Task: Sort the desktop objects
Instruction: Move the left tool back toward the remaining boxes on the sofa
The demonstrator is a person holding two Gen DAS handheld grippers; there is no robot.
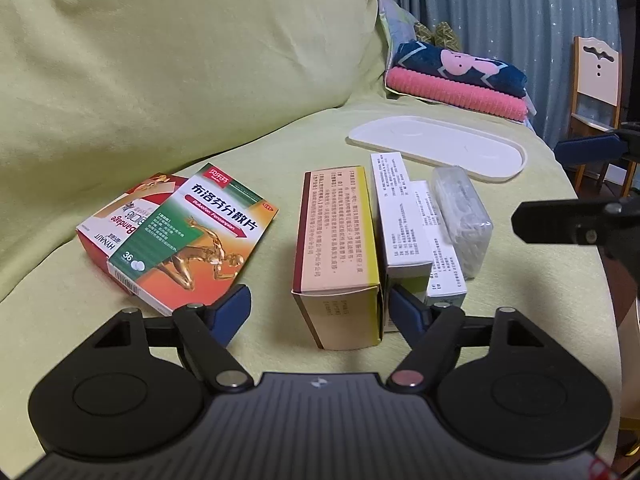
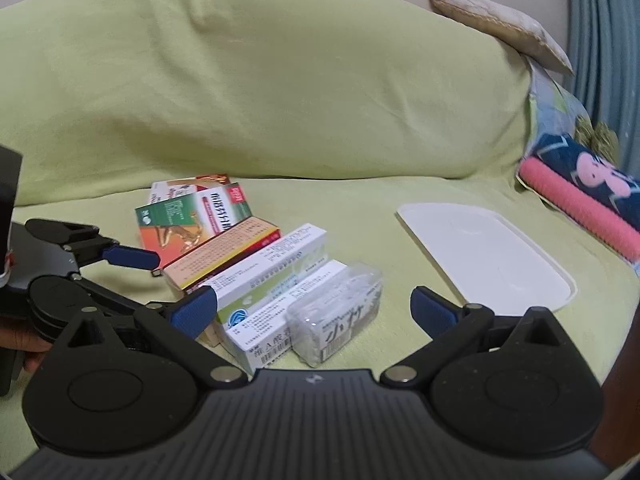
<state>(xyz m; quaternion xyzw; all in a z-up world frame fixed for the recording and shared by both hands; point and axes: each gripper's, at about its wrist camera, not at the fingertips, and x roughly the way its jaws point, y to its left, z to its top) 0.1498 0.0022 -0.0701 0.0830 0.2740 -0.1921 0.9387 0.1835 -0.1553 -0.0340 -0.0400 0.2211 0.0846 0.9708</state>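
Several medicine boxes lie on a green-covered sofa seat. My left gripper is open, its blue pads either side of the near end of a peach and yellow box. To the left, a green and orange tablet box rests on a red bandage box. To the right lie a white box, a smaller white box and a clear packet. My right gripper is open over the smaller white box and clear packet, touching neither. A white tray lies empty to the right.
The sofa back cushion rises behind the boxes. Folded pink and navy towels sit past the tray. A wooden chair and a blue curtain stand at the far right. A hand holds the left gripper.
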